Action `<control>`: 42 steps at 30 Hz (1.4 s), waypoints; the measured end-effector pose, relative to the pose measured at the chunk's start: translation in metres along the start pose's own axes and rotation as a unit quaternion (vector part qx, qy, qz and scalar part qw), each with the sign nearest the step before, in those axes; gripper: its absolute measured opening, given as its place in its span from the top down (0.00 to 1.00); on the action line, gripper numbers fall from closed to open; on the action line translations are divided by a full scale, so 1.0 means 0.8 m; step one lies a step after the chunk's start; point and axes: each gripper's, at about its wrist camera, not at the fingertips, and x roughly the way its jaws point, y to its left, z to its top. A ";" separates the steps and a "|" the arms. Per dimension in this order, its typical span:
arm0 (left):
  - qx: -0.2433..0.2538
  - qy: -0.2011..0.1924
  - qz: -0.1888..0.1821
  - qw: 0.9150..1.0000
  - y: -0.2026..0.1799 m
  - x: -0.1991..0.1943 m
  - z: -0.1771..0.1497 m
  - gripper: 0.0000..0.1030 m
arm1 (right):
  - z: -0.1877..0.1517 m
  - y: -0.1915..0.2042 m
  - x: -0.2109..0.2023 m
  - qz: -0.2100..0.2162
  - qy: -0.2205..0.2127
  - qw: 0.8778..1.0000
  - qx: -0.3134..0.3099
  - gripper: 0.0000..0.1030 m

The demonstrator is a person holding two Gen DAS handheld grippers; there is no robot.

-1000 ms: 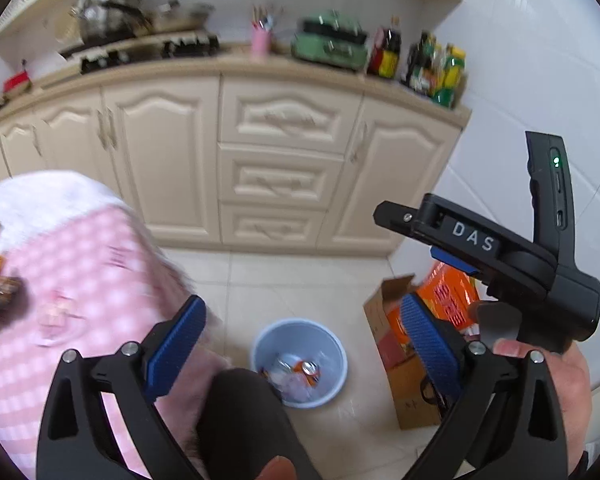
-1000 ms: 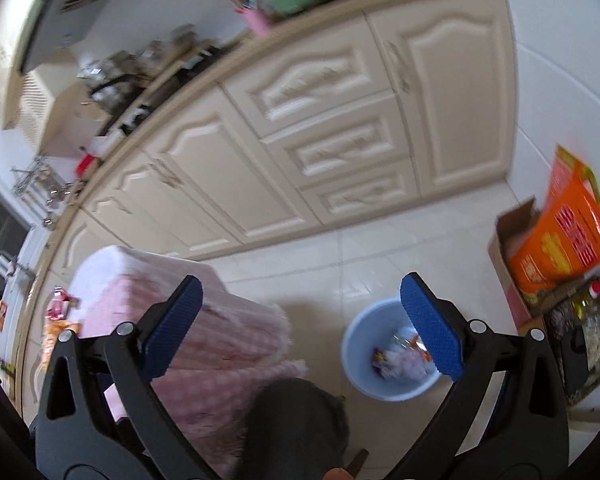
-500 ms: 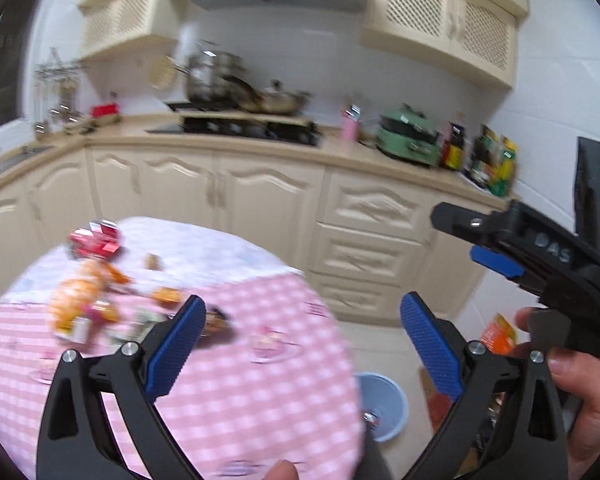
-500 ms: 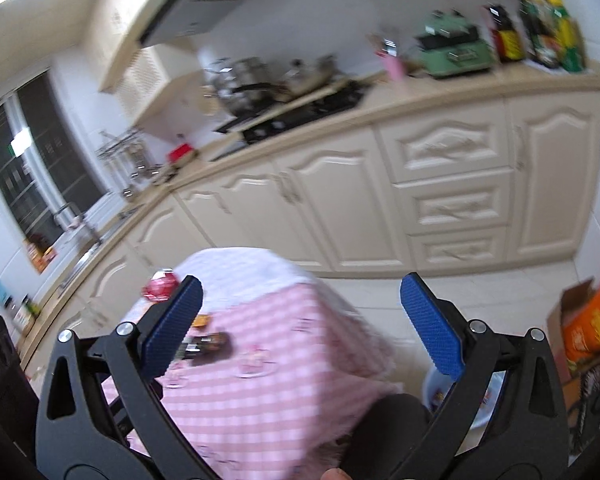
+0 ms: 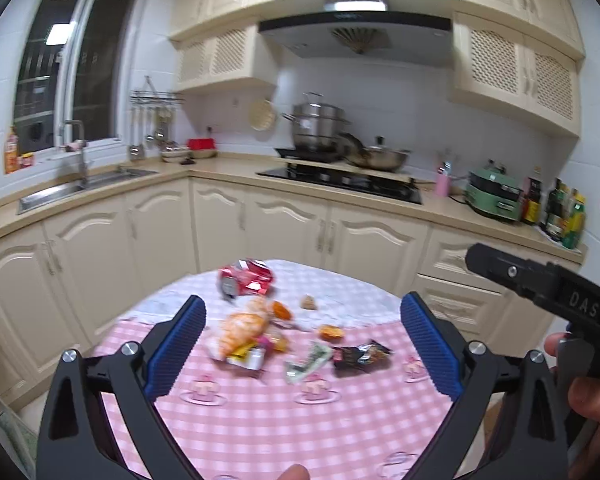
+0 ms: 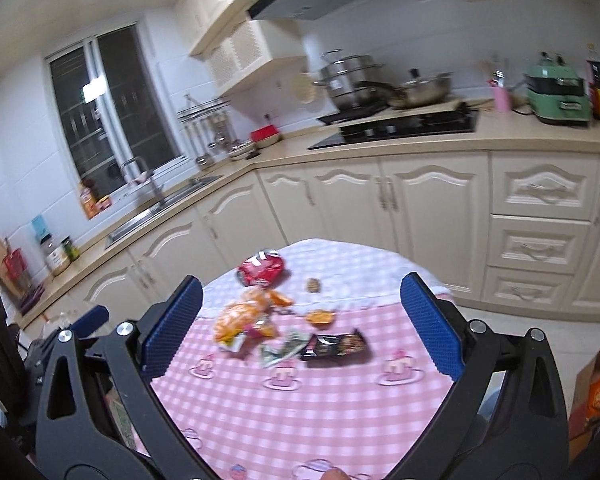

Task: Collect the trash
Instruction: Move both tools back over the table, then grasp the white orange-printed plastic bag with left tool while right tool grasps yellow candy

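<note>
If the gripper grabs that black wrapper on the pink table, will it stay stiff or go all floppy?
Probably floppy: the black wrapper looks crinkled and lies flat on the tablecloth. It is likely very light, since it looks empty. Its shiny film may slip between the open right gripper pads.

A: Where do both wrist views look from?
B: From above the near edge of the table; both face the kitchen counter; the right view sits rightward, tilted.
A: Shared?
B: The litter, the stove, the sink.
</note>
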 end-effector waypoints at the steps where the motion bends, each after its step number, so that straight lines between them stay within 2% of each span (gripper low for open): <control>1: -0.001 -0.002 0.004 1.000 0.007 -0.003 0.001 0.07 | 0.000 0.009 0.004 0.004 0.001 1.000 -0.005 0.06; 6: -0.009 0.003 0.038 0.999 0.051 0.002 -0.004 0.07 | -0.002 0.033 0.020 0.010 0.010 1.000 -0.026 0.06; 11: -0.018 0.031 0.047 0.998 0.086 0.027 -0.008 0.07 | -0.003 0.042 0.058 0.005 0.050 0.998 -0.027 0.06; 16: -0.012 0.068 0.043 0.997 0.105 0.089 -0.004 0.07 | -0.002 0.039 0.098 -0.004 0.092 0.996 -0.018 0.06; 19: -0.008 0.108 0.034 0.994 0.119 0.145 -0.007 0.07 | -0.004 0.030 0.122 -0.008 0.121 0.993 -0.013 0.06; 24: 0.015 0.186 -0.001 0.983 0.126 0.244 -0.028 0.07 | 0.000 0.012 0.150 -0.028 0.149 0.988 -0.013 0.06; 26: 0.022 0.209 0.000 0.978 0.127 0.272 -0.038 0.07 | 0.000 0.005 0.162 -0.038 0.160 0.986 -0.015 0.06; 31: 0.024 0.257 -0.028 0.966 0.130 0.320 -0.066 0.08 | -0.010 -0.001 0.196 -0.045 0.189 0.981 -0.013 0.06; 32: 0.020 0.263 -0.036 0.964 0.131 0.326 -0.071 0.10 | -0.013 0.000 0.204 -0.045 0.194 0.980 -0.014 0.06; 34: -0.004 0.279 -0.067 0.958 0.137 0.334 -0.082 0.47 | -0.023 0.006 0.221 -0.039 0.211 0.976 -0.020 0.06; 35: -0.032 0.280 -0.082 0.956 0.145 0.333 -0.085 0.48 | -0.028 0.009 0.228 -0.035 0.219 0.975 -0.021 0.06; 37: -0.053 0.274 -0.087 0.956 0.154 0.328 -0.089 0.54 | -0.040 0.016 0.245 -0.028 0.235 0.971 -0.023 0.06; 42: -0.085 0.251 -0.060 0.962 0.182 0.288 -0.100 0.55 | -0.067 0.039 0.281 -0.001 0.265 0.964 -0.027 0.06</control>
